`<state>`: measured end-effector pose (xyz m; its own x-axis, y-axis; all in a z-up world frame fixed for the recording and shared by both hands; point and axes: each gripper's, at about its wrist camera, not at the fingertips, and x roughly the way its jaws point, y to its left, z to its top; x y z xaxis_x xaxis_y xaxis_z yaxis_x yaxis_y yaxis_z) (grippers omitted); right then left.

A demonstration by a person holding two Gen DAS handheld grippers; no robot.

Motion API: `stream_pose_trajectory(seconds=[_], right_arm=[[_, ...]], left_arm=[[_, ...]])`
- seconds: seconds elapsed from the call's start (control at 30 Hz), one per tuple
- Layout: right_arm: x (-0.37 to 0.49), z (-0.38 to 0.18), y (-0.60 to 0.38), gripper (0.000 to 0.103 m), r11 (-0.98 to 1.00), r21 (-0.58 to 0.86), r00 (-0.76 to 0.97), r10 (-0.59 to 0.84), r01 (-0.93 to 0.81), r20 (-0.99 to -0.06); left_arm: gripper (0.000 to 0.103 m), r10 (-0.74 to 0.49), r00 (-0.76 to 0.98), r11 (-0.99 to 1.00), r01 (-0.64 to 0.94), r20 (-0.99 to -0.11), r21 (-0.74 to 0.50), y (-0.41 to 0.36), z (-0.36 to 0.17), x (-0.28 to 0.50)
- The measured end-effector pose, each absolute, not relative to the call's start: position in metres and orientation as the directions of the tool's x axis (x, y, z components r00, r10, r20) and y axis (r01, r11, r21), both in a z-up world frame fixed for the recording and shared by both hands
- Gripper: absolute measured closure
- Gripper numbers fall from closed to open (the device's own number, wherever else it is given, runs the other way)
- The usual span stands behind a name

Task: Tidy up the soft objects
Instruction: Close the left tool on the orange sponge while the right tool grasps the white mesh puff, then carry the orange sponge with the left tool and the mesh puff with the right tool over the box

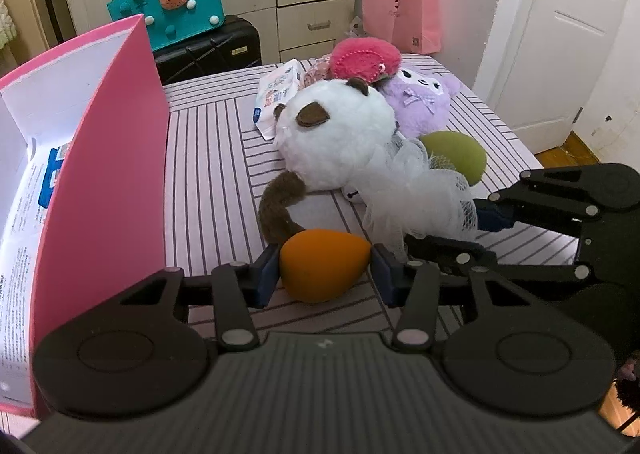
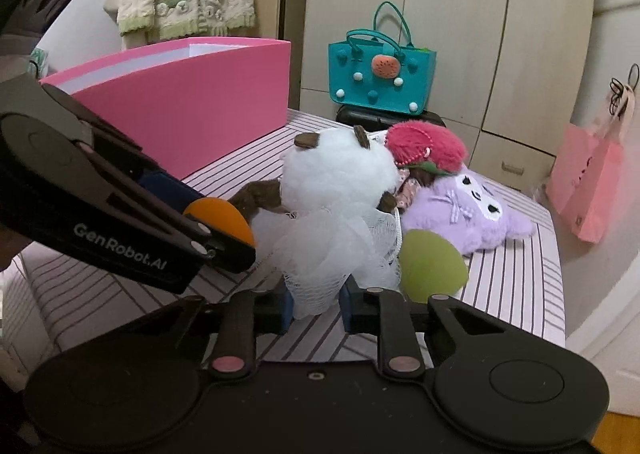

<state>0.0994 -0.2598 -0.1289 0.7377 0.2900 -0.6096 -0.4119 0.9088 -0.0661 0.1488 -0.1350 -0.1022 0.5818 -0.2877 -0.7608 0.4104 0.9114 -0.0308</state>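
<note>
My left gripper (image 1: 325, 268) is shut on an orange egg-shaped sponge (image 1: 322, 264), just above the striped bed; the sponge also shows in the right wrist view (image 2: 224, 216). My right gripper (image 2: 314, 304) is shut on a white mesh bath puff (image 2: 340, 254), which also shows in the left wrist view (image 1: 416, 190). A white plush with brown ears (image 1: 332, 138), a purple plush (image 1: 420, 102), a pink plush (image 1: 366, 58) and a green sponge (image 1: 456, 154) lie in a pile behind. An open pink box (image 1: 108, 158) stands at the left.
The striped bed (image 1: 212, 158) carries everything. A tissue packet (image 1: 276, 94) lies by the plush pile. A teal bag (image 1: 176, 6) sits on a black suitcase (image 1: 212, 50) beyond the bed, with a pink paper bag (image 1: 400, 6) by the wall and a white door (image 1: 560, 34) at right.
</note>
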Motion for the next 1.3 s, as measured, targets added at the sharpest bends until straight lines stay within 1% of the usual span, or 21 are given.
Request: stream_pose_trajectory(seconds=[0.17,0.4,0.53,0.73,0.93,1.07,1.17,1.3], right_arm=[[0.095,-0.126,-0.263,0.081,0.921,-0.027,0.728,0.290,-0.389,-0.621],[0.086,-0.121,-0.270,0.082,0.918,0.041,0.696,0.327,-0.394,-0.639],[0.077,-0.115,-0.271,0.082,0.918,0.064,0.686,0.337,-0.391,-0.645],[0.067,-0.109,-0.274,0.082,0.904,0.135,0.641,0.386,-0.405,-0.663],[0.058,-0.105,-0.274,0.082,0.888,0.198,0.615,0.434,-0.415,-0.659],[0.057,-0.099,-0.277,0.082,0.883,0.231,0.623,0.454,-0.408,-0.637],[0.065,-0.094,-0.280,0.082,0.889,0.236,0.629,0.447,-0.392,-0.636],[0.073,-0.085,-0.277,0.082,0.882,0.238,0.598,0.454,-0.406,-0.661]], left_arm=[[0.056,-0.310,0.562,0.907,0.417,-0.767,-0.061,-0.132,-0.100,0.145],[0.056,-0.314,0.553,0.902,0.427,-0.772,-0.061,-0.129,-0.095,0.135],[0.056,-0.332,0.536,0.890,0.450,-0.776,-0.070,-0.126,-0.089,0.128],[0.056,-0.357,0.502,0.867,0.492,-0.788,-0.080,-0.121,-0.084,0.117],[0.056,-0.370,0.483,0.857,0.507,-0.794,-0.090,-0.115,-0.079,0.109],[0.056,-0.389,0.459,0.847,0.520,-0.798,-0.114,-0.108,-0.075,0.106],[0.056,-0.400,0.450,0.840,0.528,-0.798,-0.123,-0.103,-0.070,0.107],[0.056,-0.403,0.440,0.828,0.548,-0.802,-0.115,-0.101,-0.062,0.107]])
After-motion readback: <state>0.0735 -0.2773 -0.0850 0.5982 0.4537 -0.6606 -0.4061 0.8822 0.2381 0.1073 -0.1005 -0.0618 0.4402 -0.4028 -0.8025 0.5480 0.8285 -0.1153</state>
